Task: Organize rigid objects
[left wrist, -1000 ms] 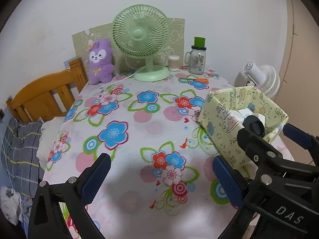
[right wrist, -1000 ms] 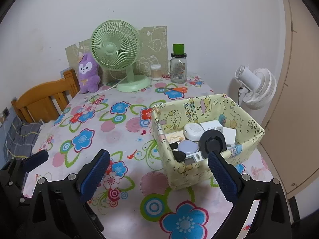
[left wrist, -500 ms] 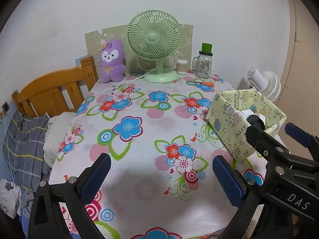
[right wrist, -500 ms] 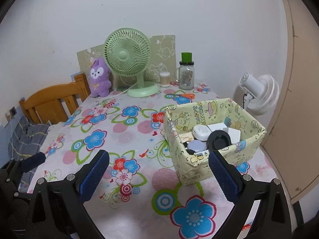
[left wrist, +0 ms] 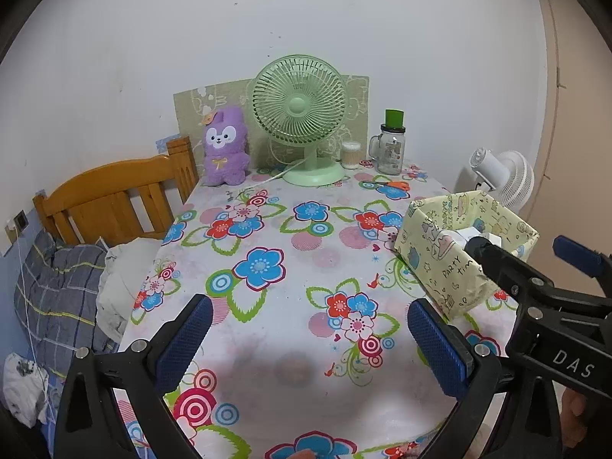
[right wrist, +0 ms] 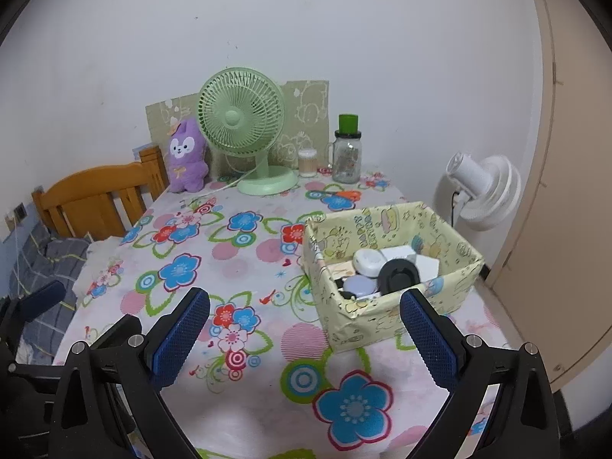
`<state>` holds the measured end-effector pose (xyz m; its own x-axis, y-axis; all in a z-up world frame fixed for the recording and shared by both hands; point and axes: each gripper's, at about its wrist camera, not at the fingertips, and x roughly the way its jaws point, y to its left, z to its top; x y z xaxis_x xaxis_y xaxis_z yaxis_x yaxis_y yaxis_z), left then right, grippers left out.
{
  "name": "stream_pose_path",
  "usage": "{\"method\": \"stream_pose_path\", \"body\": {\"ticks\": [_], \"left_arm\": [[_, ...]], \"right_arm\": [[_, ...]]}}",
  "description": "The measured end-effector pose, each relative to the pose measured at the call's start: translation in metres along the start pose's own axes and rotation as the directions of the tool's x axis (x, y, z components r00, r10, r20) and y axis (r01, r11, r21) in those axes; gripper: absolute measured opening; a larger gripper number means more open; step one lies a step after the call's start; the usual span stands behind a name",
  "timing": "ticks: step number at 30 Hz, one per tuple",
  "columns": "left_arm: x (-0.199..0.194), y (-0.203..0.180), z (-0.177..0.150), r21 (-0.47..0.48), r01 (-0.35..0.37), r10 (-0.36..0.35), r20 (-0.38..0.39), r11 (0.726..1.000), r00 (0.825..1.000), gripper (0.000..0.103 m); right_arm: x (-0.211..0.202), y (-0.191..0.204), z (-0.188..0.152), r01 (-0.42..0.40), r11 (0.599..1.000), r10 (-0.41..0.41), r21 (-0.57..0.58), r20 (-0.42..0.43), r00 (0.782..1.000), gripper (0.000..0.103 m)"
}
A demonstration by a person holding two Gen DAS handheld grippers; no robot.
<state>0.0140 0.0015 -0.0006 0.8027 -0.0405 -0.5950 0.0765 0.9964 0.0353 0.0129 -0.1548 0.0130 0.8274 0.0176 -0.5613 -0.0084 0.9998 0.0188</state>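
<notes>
A yellow cartoon-print box stands on the right of the flowered table; it also shows in the left wrist view. Inside lie several small rigid items: a black round disc, a white oval case, a lilac round case and white boxes. My left gripper is open and empty above the table's near edge. My right gripper is open and empty, in front of and left of the box.
At the table's back stand a green desk fan, a purple plush, a cotton-swab jar and a glass mug with a green lid. Orange scissors lie nearby. A wooden headboard and bedding are left; a white fan is right.
Both grippers have drawn back and risen from the table, so the box and the back items look smaller. Both stay open and empty.
</notes>
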Motion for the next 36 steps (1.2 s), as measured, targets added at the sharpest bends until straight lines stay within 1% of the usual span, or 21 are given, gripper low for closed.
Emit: {"method": "stream_pose_path", "body": {"ticks": [5, 10, 13, 17, 22, 29, 36], "left_arm": [[-0.005, 0.0, -0.002, -0.002, 0.001, -0.001, 0.004, 1.0, 1.0, 0.103], [-0.01, 0.006, -0.001, -0.031, -0.001, 0.002, 0.023, 1.0, 1.0, 0.103], [-0.013, 0.008, -0.001, -0.048, -0.004, 0.005, 0.036, 0.999, 0.999, 0.103], [-0.016, 0.01, -0.001, -0.057, 0.004, -0.002, 0.045, 0.998, 0.999, 0.103], [-0.015, 0.014, 0.001, -0.067, -0.002, 0.005, 0.046, 0.998, 0.999, 0.103], [-0.019, 0.008, 0.005, -0.038, 0.001, 0.001, 0.072, 0.999, 0.997, 0.103], [-0.016, 0.006, 0.008, -0.031, 0.006, -0.004, 0.073, 1.0, 0.997, 0.103]], "right_arm": [[-0.011, 0.0, -0.001, 0.026, 1.0, -0.026, -0.017, 0.033, 0.999, 0.101], [-0.019, -0.004, -0.001, 0.022, 1.0, -0.022, -0.002, 0.058, 0.998, 0.101], [-0.022, -0.009, -0.001, 0.0, 1.0, -0.002, 0.02, 0.057, 0.998, 0.101], [-0.027, -0.012, -0.001, 0.007, 1.0, -0.009, 0.03, 0.069, 0.998, 0.101], [-0.026, -0.014, -0.001, 0.015, 0.999, -0.017, 0.032, 0.067, 0.998, 0.101], [-0.022, -0.015, 0.0, 0.016, 0.999, -0.018, 0.042, 0.061, 0.998, 0.101], [-0.02, -0.017, 0.0, 0.012, 0.999, -0.015, 0.05, 0.064, 0.998, 0.101]]}}
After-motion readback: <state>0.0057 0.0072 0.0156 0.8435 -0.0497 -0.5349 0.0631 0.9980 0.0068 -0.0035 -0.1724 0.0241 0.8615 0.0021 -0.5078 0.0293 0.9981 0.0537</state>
